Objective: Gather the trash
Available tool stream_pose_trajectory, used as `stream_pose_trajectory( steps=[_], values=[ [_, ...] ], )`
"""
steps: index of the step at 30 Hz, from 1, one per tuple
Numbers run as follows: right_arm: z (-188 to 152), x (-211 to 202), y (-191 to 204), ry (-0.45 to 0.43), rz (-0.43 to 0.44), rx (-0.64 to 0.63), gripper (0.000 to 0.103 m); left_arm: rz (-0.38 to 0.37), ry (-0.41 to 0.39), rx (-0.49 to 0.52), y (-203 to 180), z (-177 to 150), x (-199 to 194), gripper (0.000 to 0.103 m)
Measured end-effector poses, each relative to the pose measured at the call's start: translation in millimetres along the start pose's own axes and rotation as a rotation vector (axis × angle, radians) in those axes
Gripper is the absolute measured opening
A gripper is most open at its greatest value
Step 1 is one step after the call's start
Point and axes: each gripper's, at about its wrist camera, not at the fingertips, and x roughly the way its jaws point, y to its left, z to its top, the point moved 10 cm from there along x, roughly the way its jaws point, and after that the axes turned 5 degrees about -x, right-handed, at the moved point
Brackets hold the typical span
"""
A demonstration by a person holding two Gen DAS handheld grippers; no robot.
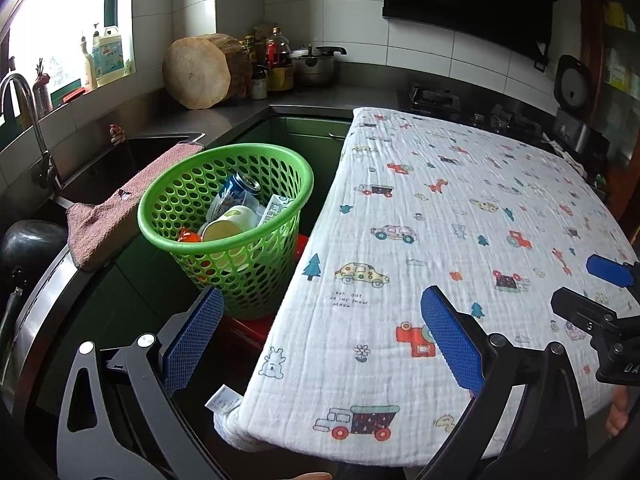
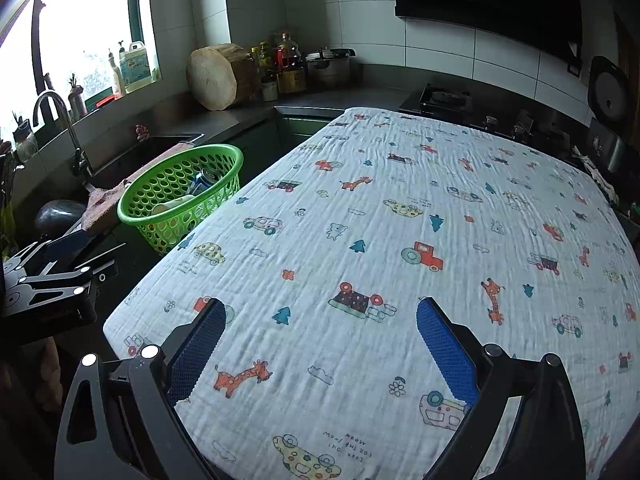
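A green perforated basket (image 1: 188, 196) stands left of the table on a red stool; it also shows in the right wrist view (image 2: 136, 208). Inside lie a blue can (image 1: 240, 190), a paper cup (image 1: 228, 226), a small carton (image 1: 276, 206) and an orange piece (image 1: 189, 236). The table wears a white cloth with cartoon prints (image 1: 460, 220) (image 2: 400, 240). My left gripper (image 1: 322, 310) is open and empty, over the table's left edge near the basket. My right gripper (image 2: 320, 320) is open and empty above the cloth; it shows in the left wrist view (image 1: 600, 280).
A sink with a tap (image 1: 24, 120) and a pink towel (image 1: 108, 216) on its rim lie left of the basket. A wooden chopping block (image 1: 200, 72), bottles, and a pot (image 1: 316, 64) stand on the far counter. A stove (image 1: 436, 98) lies behind the table.
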Motion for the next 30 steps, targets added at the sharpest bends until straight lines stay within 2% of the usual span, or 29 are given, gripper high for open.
stream_pose_trajectory(
  steps=[30],
  values=[
    [-0.4,3.9,-5.3,0.002,-0.003,0.018,0.093,0.015,0.013,0.003,4.4,-6.4,-3.5,0.098]
  ],
)
